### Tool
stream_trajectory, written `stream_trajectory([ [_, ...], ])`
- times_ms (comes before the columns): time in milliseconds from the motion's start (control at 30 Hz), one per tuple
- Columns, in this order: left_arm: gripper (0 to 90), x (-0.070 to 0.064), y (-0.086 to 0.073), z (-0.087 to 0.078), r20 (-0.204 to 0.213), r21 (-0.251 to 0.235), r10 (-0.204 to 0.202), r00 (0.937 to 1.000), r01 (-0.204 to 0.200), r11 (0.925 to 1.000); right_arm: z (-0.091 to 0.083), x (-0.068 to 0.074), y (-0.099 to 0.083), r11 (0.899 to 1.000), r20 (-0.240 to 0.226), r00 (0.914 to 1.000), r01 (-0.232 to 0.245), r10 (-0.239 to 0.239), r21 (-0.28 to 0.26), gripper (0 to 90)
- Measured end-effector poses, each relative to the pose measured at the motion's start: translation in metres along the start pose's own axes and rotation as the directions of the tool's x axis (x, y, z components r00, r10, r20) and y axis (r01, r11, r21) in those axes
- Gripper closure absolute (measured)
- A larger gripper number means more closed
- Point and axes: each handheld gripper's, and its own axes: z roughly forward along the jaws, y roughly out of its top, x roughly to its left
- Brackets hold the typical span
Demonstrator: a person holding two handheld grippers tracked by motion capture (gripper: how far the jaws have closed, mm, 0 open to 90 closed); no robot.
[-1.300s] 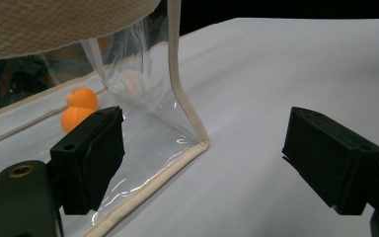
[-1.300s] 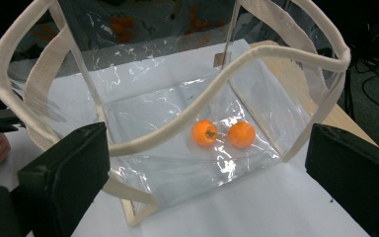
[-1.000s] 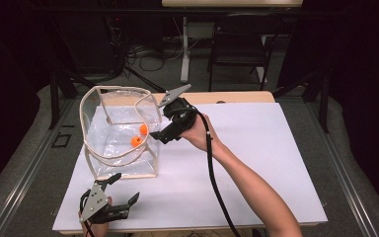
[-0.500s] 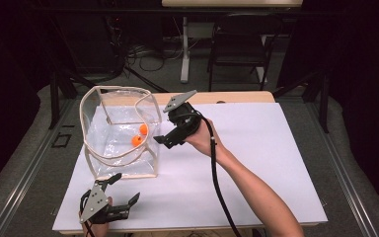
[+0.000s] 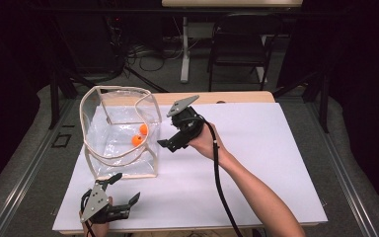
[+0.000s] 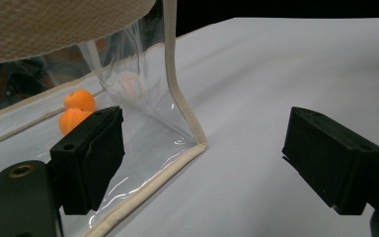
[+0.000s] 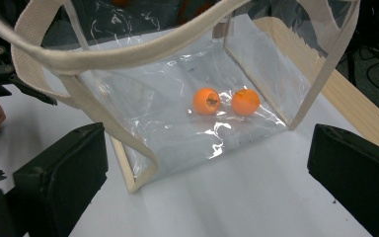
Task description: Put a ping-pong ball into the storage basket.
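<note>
A clear plastic bag [image 5: 103, 148] with cream trim and handles stands open on the left of the white table. Two small oranges [image 5: 137, 140] lie side by side on its floor, and through the bag wall they show as oranges [image 7: 207, 100] in the right gripper view. My right gripper [image 5: 170, 143] is just outside the bag's right wall, open and holding nothing; its jaws stand wide apart around the right gripper's midpoint [image 7: 207, 182]. My left gripper [image 5: 125, 187] rests near the table's front edge, open, facing the bag's near corner [image 6: 197, 145].
The white tabletop [image 5: 276, 163] extends to the right of the bag and of the forearm. A wooden strip [image 5: 227, 97] runs along the far edge. Beyond the table are a chair [image 5: 237, 44], cables and dark stands.
My right gripper has drawn back from the bag's right rim, moving right and toward the person. The oranges and the left gripper have stayed put.
</note>
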Motion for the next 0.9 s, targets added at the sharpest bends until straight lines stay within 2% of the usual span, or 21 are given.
stream_trajectory([
  [900,15.6,0.0,0.002,0.002,0.004,0.001,0.011,0.9999,-0.011,0.9999,-0.009,0.005,-0.031,0.999,0.013,0.9999,0.011,-0.011,0.036,0.0],
])
